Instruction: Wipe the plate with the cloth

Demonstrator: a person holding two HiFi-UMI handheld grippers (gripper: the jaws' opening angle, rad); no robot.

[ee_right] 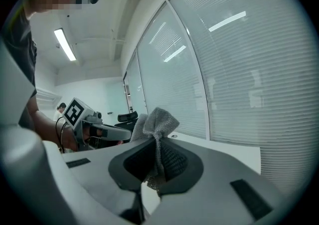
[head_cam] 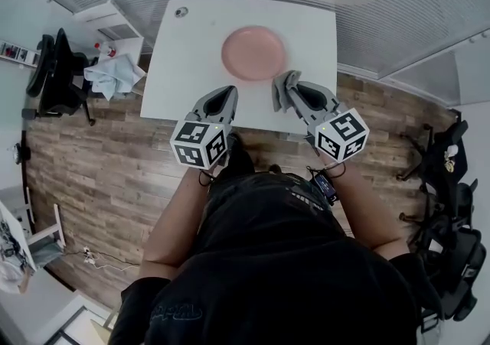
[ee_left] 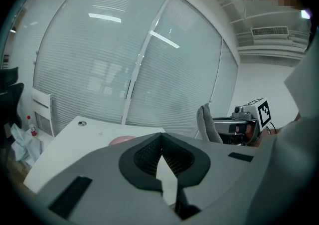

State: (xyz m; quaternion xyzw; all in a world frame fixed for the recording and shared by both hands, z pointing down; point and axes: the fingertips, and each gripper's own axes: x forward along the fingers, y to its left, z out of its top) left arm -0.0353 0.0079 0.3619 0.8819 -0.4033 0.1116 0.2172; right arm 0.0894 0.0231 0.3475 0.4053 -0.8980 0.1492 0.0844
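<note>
The plate (head_cam: 253, 53), round and pink, lies on the white table (head_cam: 191, 60) at about 12 o'clock from the middle of the head view, nearer the table's far edge than the near one; a small round fitting (head_cam: 181, 11) sits in the tabletop at 10 o'clock from the plate.

The right gripper (ee_right: 158, 155) has its jaws pinched on the cloth (ee_right: 158, 121), a grey mesh-textured rag; a bunched tuft stands up above the jaw tips and a short frayed end hangs below them. In the head view the cloth shows at 5 o'clock from the plate, just beside its rim; whether the two touch cannot be told from there.

The left gripper (head_cam: 228, 92) is at 7 o'clock from the plate, over the near part of the table; its jaws are pressed together tip to tip with nothing between them.

The only print that shows is the black-and-white square marker patterns on each gripper's cube; no words can be read on them.

At 9 o'clock from the table stand a black office chair (head_cam: 57, 76) and a low white cabinet (head_cam: 115, 26) with a crumpled pale sheet (head_cam: 111, 76) beside it; the wooden floor (head_cam: 115, 175) runs under everything.
</note>
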